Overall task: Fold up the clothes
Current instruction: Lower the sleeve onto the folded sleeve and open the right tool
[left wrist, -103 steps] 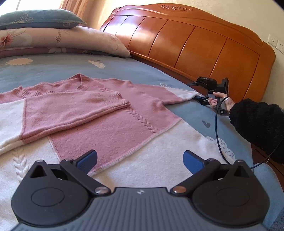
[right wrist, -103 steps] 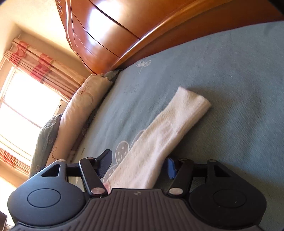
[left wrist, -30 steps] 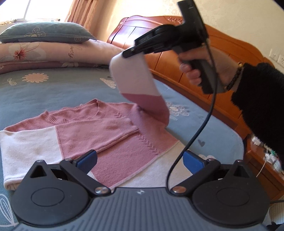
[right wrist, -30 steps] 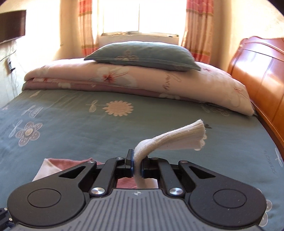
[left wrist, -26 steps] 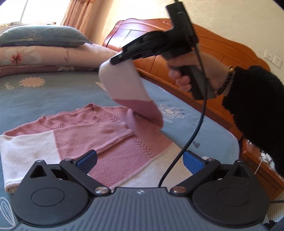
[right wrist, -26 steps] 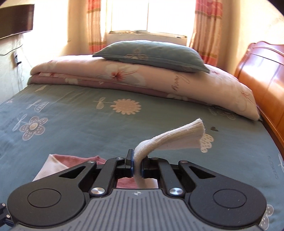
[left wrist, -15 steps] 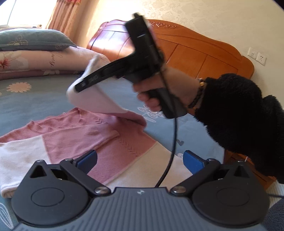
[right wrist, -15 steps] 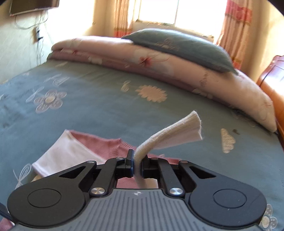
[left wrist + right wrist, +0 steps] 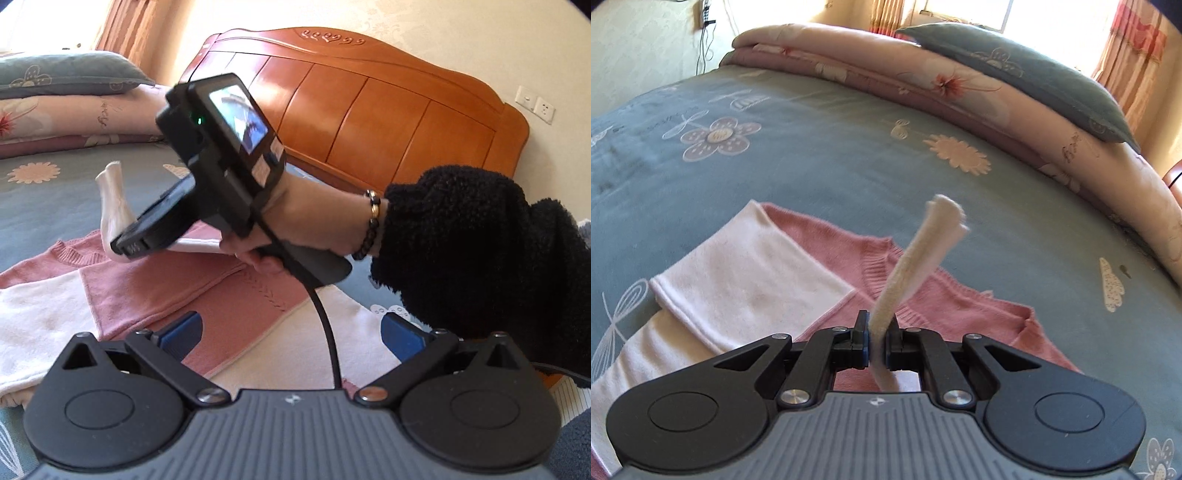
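Note:
A pink and white knitted sweater (image 9: 166,288) lies flat on the blue-grey bedsheet (image 9: 48,210), with one sleeve (image 9: 746,273) folded across its chest. My right gripper (image 9: 877,347) is shut on the white cuff (image 9: 938,221) of the other sleeve, which sticks up past the pads. In the left wrist view the right gripper (image 9: 127,248), held by a hand in a black fleece sleeve (image 9: 480,251), hangs low over the sweater's upper body. My left gripper (image 9: 291,332) stands open over the sweater's lower hem with nothing between its blue fingertips (image 9: 181,330).
Stacked pillows (image 9: 1015,62) and a folded floral quilt (image 9: 886,55) lie along the bed's far side. A wooden headboard (image 9: 369,122) runs along the right. A black cable (image 9: 325,321) hangs from the right gripper across the sweater.
The right gripper carried the gripped sleeve from the bed's right side up, then left and down over the sweater's body. The left gripper has stayed almost still and open.

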`<state>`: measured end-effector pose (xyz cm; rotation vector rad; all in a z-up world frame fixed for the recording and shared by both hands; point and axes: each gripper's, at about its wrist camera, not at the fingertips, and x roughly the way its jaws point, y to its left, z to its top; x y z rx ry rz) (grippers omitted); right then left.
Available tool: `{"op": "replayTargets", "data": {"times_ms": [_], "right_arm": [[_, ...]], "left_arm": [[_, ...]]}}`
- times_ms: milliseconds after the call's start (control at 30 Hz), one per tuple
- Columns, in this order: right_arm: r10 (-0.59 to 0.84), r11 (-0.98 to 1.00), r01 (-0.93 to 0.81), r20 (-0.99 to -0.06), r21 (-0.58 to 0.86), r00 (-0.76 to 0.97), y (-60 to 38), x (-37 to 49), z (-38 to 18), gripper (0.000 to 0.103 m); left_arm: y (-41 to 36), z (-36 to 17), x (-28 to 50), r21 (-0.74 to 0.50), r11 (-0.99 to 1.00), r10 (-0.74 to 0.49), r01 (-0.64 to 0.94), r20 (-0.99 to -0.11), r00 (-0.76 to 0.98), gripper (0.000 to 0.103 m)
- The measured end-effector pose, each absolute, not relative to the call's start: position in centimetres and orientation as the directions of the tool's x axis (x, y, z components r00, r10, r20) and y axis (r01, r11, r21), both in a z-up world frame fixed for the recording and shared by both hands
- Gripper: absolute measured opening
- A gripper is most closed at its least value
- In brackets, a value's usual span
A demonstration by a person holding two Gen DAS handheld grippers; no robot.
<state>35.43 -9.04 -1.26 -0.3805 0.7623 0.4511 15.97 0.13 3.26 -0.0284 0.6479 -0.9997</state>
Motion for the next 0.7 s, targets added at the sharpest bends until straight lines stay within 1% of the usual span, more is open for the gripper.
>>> {"op": "replayTargets", "data": {"times_ms": [200,233,267,333,367,400,467,500,567,633,700], "right_arm": [[0.259,0.824,-0.542,-0.741,-0.166,0.62,-7.8,35.4,-2.6,0.009],[0.263,0.825,-0.543,-0.747,-0.154,0.611,-7.7,35.5,-2.8,0.014],[0.266,0.827,-0.544,-0.752,-0.143,0.603,-7.6,35.5,-3.0,0.022],[0.274,0.829,-0.546,-0.764,-0.121,0.585,-7.4,35.6,-3.4,0.03],[0.277,0.83,-0.547,-0.769,-0.11,0.576,-7.3,35.6,-3.6,0.036],[0.28,0.829,-0.549,-0.771,-0.106,0.572,-7.2,35.5,-3.8,0.039],[0.294,0.825,-0.558,-0.772,-0.093,0.563,-7.2,35.2,-3.8,0.05],[0.303,0.822,-0.563,-0.773,-0.084,0.557,-7.3,35.1,-3.7,0.051],[0.331,0.816,-0.576,-0.776,-0.051,0.537,-7.6,35.0,-3.2,0.065],[0.353,0.816,-0.577,-0.769,-0.026,0.533,-8.3,34.7,-2.4,0.069],[0.375,0.819,-0.574,-0.756,-0.001,0.537,-9.1,34.4,-1.2,0.07]], "left_arm": [[-0.4,3.0,16.0,-0.307,0.558,-0.782,0.771,-0.506,0.364,0.102],[-0.4,2.9,16.0,-0.306,0.559,-0.78,0.77,-0.51,0.363,0.102],[-0.4,2.8,16.0,-0.305,0.56,-0.778,0.77,-0.514,0.363,0.102],[-0.7,2.9,16.1,-0.3,0.566,-0.771,0.768,-0.522,0.365,0.102],[-0.8,2.9,16.2,-0.298,0.567,-0.769,0.768,-0.524,0.365,0.102],[-0.8,3.0,16.2,-0.298,0.566,-0.77,0.769,-0.524,0.364,0.102],[-0.7,3.0,16.2,-0.301,0.561,-0.775,0.771,-0.518,0.361,0.102],[-0.7,3.0,16.2,-0.301,0.559,-0.777,0.773,-0.516,0.361,0.102],[-0.7,3.0,16.2,-0.299,0.557,-0.778,0.775,-0.514,0.361,0.102],[-0.6,3.1,16.0,-0.298,0.553,-0.782,0.778,-0.509,0.36,0.102],[-0.5,3.2,15.9,-0.298,0.547,-0.787,0.782,-0.502,0.359,0.102]]}}
